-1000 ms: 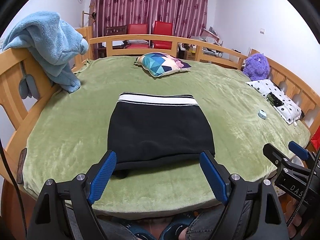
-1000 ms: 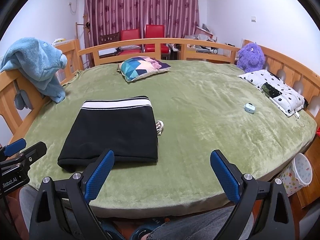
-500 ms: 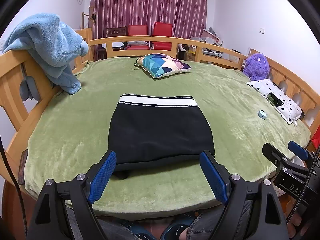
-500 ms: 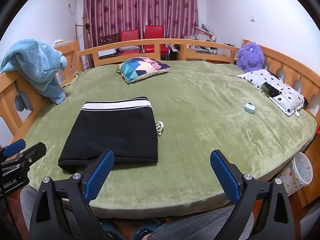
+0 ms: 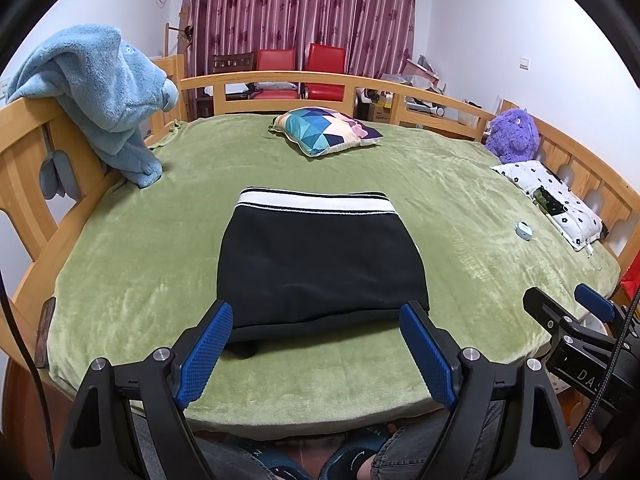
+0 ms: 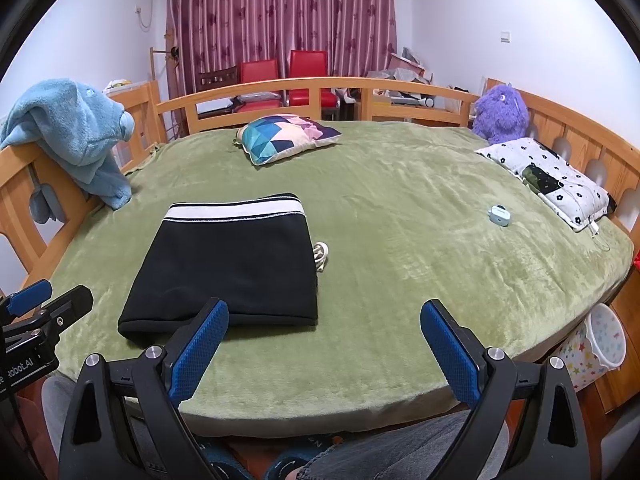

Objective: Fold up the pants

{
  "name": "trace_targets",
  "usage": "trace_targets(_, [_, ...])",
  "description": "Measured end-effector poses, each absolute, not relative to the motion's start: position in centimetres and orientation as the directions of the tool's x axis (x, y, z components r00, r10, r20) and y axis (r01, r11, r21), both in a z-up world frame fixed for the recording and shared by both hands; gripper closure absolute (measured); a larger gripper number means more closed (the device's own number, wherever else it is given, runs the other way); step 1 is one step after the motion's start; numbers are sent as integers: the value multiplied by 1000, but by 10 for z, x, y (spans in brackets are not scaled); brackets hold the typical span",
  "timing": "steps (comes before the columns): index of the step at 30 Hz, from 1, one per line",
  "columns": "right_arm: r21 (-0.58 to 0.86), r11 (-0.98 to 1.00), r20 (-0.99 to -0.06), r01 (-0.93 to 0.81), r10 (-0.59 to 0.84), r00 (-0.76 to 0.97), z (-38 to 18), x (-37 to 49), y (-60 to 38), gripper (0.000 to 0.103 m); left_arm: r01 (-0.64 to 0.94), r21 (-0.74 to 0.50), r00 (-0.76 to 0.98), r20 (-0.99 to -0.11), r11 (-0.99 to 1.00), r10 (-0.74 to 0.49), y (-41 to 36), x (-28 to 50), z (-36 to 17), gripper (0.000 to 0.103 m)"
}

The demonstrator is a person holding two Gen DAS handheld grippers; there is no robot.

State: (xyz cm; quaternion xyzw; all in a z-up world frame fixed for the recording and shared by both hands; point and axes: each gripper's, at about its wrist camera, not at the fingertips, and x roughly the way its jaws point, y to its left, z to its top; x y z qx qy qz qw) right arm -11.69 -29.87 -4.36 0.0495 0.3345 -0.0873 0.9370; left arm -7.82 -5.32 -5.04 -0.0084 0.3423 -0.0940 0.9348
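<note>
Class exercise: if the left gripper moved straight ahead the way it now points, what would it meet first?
Probably the near edge of the folded black pants, which lies centred between the open left gripper fingers. Depth is unclear, so it might touch the green blanket first.

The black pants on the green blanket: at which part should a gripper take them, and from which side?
Probably the near folded edge of the black pants, approached low from the bed's front side, where the open left gripper already faces it. That edge looks thick and slightly raised off the green blanket, so a finger could slide under.
</note>
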Motion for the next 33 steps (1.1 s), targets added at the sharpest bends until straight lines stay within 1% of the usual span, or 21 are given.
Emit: trace_targets(33, [38, 982, -628, 185, -121, 769, -38, -115, -287, 7, 171, -84, 747, -638, 982, -185, -51, -78, -49, 18])
